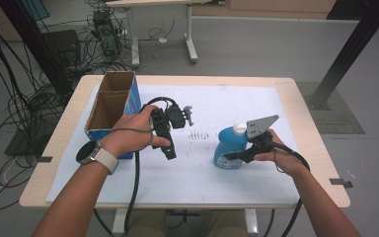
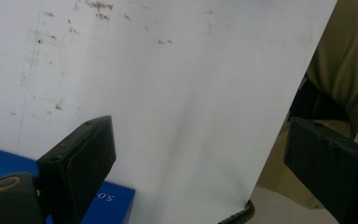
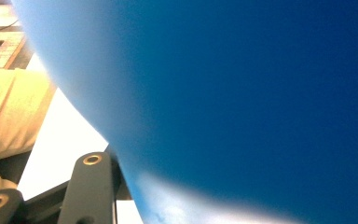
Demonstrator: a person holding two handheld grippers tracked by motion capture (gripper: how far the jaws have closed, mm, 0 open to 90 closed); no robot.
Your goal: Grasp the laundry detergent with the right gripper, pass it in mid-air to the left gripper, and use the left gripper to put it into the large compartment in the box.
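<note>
A blue bottle (image 1: 225,148) with a white cap (image 1: 239,129) stands on the white sheet at the right of the table. My right gripper (image 1: 233,157) is shut on its lower body from the right, with the grey plate above it. In the right gripper view the bottle's blue wall (image 3: 237,93) presses close against the camera, and one black finger (image 3: 91,186) lies along its left side. My left gripper (image 1: 166,148) is held left of centre, beside the box, pointing back toward the near edge. Its jaws (image 2: 200,135) stand wide open over bare paper with nothing between them.
An open cardboard box (image 1: 111,106) with blue sides (image 2: 116,200) stands at the table's left. A white paper sheet (image 1: 217,177) covers most of the wooden table (image 1: 306,123). Small brown specks (image 1: 197,134) mark the sheet's middle. Cables and a desk lie on the floor beyond.
</note>
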